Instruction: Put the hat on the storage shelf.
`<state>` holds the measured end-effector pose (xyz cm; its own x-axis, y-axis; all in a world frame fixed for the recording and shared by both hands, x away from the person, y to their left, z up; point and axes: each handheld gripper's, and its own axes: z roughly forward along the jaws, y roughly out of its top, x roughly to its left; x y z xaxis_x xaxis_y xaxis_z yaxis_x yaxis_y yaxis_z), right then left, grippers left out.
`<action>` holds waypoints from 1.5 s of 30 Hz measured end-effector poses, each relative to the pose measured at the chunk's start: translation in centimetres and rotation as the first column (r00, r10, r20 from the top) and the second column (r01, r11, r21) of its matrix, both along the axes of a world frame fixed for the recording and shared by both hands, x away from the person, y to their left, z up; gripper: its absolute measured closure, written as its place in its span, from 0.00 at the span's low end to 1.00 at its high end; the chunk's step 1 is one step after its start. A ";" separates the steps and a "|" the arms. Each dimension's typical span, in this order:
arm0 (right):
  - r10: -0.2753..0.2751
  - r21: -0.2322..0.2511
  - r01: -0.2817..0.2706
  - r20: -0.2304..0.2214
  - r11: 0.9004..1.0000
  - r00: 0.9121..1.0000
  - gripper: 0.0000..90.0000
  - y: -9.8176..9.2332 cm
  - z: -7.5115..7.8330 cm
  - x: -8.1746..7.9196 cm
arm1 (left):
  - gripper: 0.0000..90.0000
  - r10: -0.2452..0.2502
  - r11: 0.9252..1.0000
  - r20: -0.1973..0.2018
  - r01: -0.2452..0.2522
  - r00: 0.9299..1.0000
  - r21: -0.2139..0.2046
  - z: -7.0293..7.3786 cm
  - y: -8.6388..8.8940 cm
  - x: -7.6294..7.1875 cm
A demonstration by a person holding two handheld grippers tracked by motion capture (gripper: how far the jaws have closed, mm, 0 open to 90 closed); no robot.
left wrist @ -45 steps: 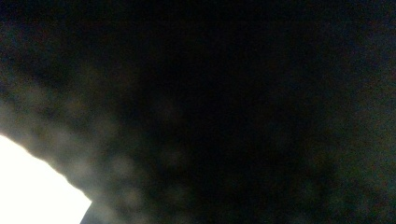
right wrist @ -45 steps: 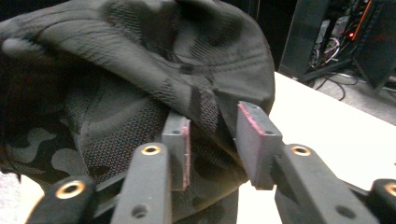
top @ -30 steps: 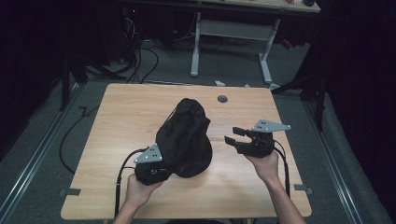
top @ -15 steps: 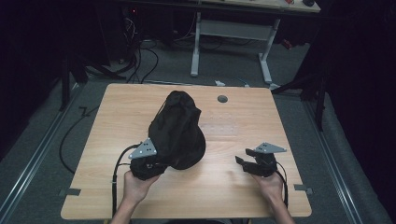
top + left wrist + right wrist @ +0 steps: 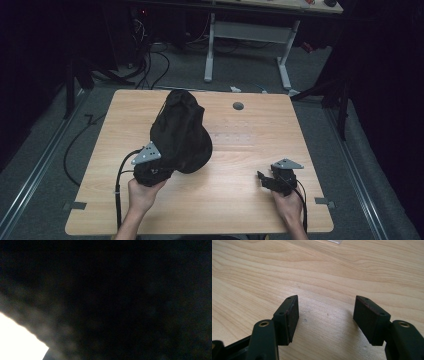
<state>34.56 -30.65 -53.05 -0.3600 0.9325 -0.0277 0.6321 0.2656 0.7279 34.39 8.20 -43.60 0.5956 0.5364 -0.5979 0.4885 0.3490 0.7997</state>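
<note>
On the left half of the wooden table (image 5: 240,150), a black cloth bag (image 5: 181,132) is held upright and tilted, its lower edge clamped in the closed left gripper (image 5: 150,172). The right gripper (image 5: 325,315) is seen low over bare wood near the front right corner, well apart from the bag, its jaws having just been opening, with nothing between them. The bag is judged to be mid-handling: a second grasp on the fabric seems called for next. Ample open tabletop is left between them; the front edge lies near both hands.
</note>
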 end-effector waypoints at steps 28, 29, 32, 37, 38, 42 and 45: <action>-0.025 0.007 0.025 -0.009 1.000 1.000 0.37 -0.1 0.0 0.1 | 0.94 0.231 0.969 0.002 -0.231 0.973 0.084 2.1 1.3 5.8; -0.023 0.006 0.023 -0.008 1.000 1.000 0.37 -0.1 0.0 0.1 | 0.94 0.237 0.967 0.003 -0.236 0.971 0.091 2.1 1.3 6.0; -0.025 0.007 0.026 -0.009 1.000 1.000 0.37 -0.1 0.0 0.1 | 0.94 0.246 0.963 0.004 -0.245 0.969 0.109 2.3 1.3 6.5; -0.026 0.007 0.026 -0.010 1.000 1.000 0.37 -0.1 0.0 0.0 | 0.94 0.268 0.955 0.001 -0.266 0.963 0.128 2.3 1.0 7.3; -0.026 0.007 0.026 -0.010 1.000 1.000 0.37 -0.1 0.0 0.0 | 0.94 0.272 0.953 0.001 -0.269 0.962 0.137 2.3 1.0 7.5; -0.024 0.006 0.024 -0.008 1.000 1.000 0.37 -0.1 0.0 0.1 | 0.94 0.288 0.946 -0.001 -0.284 0.958 0.155 2.2 0.6 8.0; -0.026 0.008 0.026 -0.010 1.000 1.000 0.37 -0.1 0.0 0.0 | 0.94 0.295 0.942 0.004 -0.292 0.955 0.168 2.1 0.4 8.3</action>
<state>34.60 -30.77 -53.07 -0.3357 0.9418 -0.0172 0.6457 0.2434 0.7238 42.68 8.59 -41.52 0.3849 0.7778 -0.4969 0.4018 0.3435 0.8489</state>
